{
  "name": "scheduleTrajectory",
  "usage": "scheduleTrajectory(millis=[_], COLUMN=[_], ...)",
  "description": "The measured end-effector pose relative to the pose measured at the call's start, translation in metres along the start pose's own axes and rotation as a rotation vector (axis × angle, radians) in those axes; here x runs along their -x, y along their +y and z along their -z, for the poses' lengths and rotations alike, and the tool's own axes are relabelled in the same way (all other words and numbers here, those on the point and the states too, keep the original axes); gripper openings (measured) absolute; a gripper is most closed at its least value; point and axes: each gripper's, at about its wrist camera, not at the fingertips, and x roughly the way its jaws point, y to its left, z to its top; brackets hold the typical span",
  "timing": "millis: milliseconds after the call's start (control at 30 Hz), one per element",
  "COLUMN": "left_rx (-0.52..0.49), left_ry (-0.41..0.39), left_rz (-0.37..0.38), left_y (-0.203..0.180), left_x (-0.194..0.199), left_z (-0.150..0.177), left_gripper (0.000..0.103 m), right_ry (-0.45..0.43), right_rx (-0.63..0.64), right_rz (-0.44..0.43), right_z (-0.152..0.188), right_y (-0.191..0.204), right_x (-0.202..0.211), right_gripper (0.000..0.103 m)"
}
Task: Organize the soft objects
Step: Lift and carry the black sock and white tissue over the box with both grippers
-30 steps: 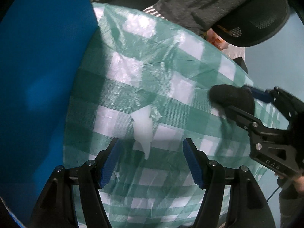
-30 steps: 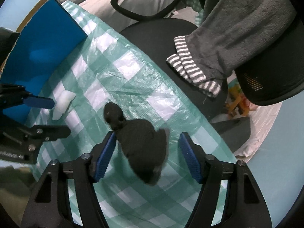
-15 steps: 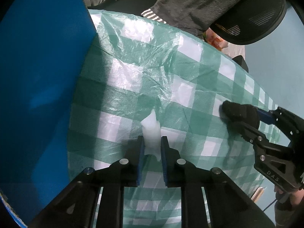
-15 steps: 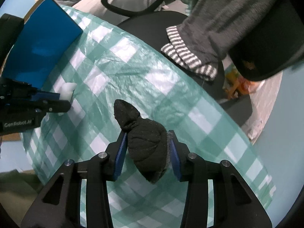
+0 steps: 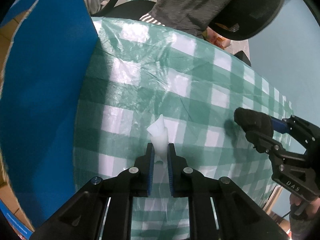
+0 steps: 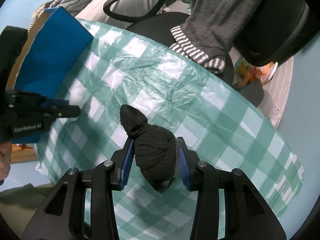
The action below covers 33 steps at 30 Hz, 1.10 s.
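Black left gripper [image 5: 160,150] and right gripper [image 6: 155,146], blue-padded jaws, silver screws, white lettering.

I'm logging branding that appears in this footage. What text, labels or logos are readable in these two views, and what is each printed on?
"DAS": on the black body of the right gripper, seen from the left wrist view.
"GenRobot.AI": on the black body of the left gripper, seen from the right wrist view.
Small white print along the bottom edge of the blue box: too small to read.
Gold mark on the black chair back: too blurred to read.
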Motion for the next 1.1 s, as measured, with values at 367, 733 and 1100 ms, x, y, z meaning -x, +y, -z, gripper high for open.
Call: scheduleTrajectory(millis=[367,733,1100], left_rx=[-0.079,-0.125,-0.123], left_ry=[-0.06,-0.131,-0.183], left_rz=[-0.023,-0.015,0.006], left_y=[-0.011,-0.015,0.007], left_x=[0.03,0.071,0.115], left_z=[0.024,0.041,0.06], left_gripper=[0.012,0.012,0.012], right_ry=[-0.084,-0.157,-0.204], right_rx=[-0.029,-0.014,0.029], right_rz=[-0.038,-0.052,-0.065], right_z=[0.01,0.004,-0.007], right_y=[0.02,0.052,0.095], right_x=[0.035,0.07,0.097], right_gripper=[0.041,0.041,0.041])
